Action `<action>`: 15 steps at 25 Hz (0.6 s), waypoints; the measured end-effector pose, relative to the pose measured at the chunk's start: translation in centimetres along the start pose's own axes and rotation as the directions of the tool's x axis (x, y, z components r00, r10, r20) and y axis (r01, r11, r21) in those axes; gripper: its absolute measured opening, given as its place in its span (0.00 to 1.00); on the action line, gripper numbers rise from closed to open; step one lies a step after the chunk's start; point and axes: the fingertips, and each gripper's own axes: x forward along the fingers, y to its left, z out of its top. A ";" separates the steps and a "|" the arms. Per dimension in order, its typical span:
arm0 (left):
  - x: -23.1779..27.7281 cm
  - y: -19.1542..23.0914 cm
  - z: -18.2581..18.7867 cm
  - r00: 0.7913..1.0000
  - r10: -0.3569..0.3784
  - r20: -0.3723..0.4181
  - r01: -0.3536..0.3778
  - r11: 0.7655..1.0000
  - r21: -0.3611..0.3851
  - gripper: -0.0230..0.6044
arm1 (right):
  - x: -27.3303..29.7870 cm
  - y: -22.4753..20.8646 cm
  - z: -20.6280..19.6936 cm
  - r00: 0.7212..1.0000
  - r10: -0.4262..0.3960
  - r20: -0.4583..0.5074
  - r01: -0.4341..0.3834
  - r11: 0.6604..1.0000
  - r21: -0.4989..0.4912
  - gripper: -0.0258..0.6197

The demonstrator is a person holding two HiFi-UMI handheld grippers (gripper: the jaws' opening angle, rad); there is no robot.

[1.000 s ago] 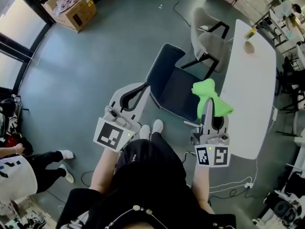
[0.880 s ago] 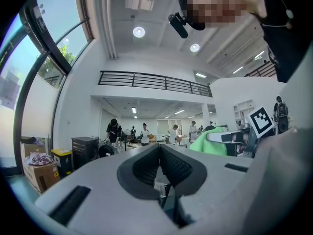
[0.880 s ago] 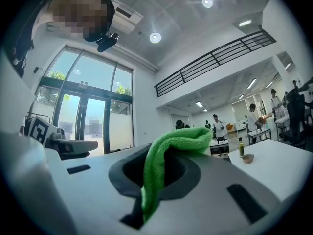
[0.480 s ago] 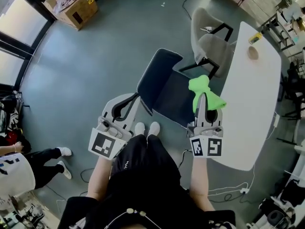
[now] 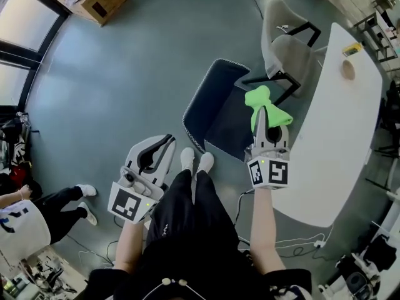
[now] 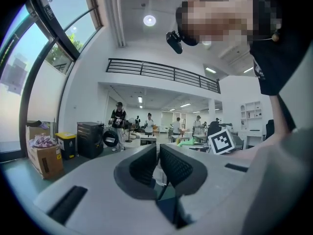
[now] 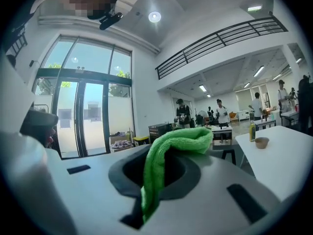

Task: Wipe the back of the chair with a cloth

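right gripper (image 5: 269,119) clenched on a green microfibre cloth (image 5: 265,103) that bunches over its tips; left gripper (image 5: 161,144) closed, empty. dark blue chair back (image 5: 210,99) sits just ahead-left of the cloth, apparently untouched. best to press the bunched end flat and sweep along its top edge.

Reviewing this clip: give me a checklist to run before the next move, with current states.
1. Cloth gripped by right hand-held gripper: ok, jaws shut on it.
2. Cloth sticks out past the jaws for wiping: ok.
3. Left hand-held gripper empty: ok, jaws together on nothing.
4. Chair back unobstructed: ok.
5. Cloth on chair back: not ok, they are apart.
6. Chair will stay put when pushed: cannot tell.
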 end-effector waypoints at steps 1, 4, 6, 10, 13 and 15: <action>-0.1 0.3 -0.6 1.000 0.001 -0.009 -0.001 1.000 -0.008 0.05 | 0.8 -0.1 -0.9 1.000 -0.006 -0.011 0.006 1.000 -0.005 0.07; -0.1 1.2 -2.9 0.999 -0.012 -0.039 0.011 1.000 -0.029 0.19 | 3.3 -0.5 -3.5 0.999 -0.030 -0.045 0.029 0.999 -0.020 0.07; 0.1 2.0 -4.5 0.999 -0.023 -0.048 0.021 0.999 -0.049 0.22 | 4.9 -0.6 -5.2 0.997 -0.048 -0.064 0.047 0.998 -0.030 0.07; 0.2 3.7 -7.5 0.998 -0.035 -0.050 0.029 0.994 -0.105 0.22 | 7.4 -1.1 -8.5 0.992 -0.090 -0.091 0.086 0.995 -0.049 0.07; 0.5 4.9 -9.7 0.997 -0.048 -0.057 0.040 0.990 -0.135 0.22 | 9.4 -1.7 -10.8 0.986 -0.131 -0.103 0.124 0.990 -0.066 0.07; 0.6 5.4 -10.8 0.996 -0.061 -0.061 0.051 0.988 -0.149 0.22 | 10.6 -2.0 -12.2 0.982 -0.155 -0.106 0.147 0.986 -0.077 0.07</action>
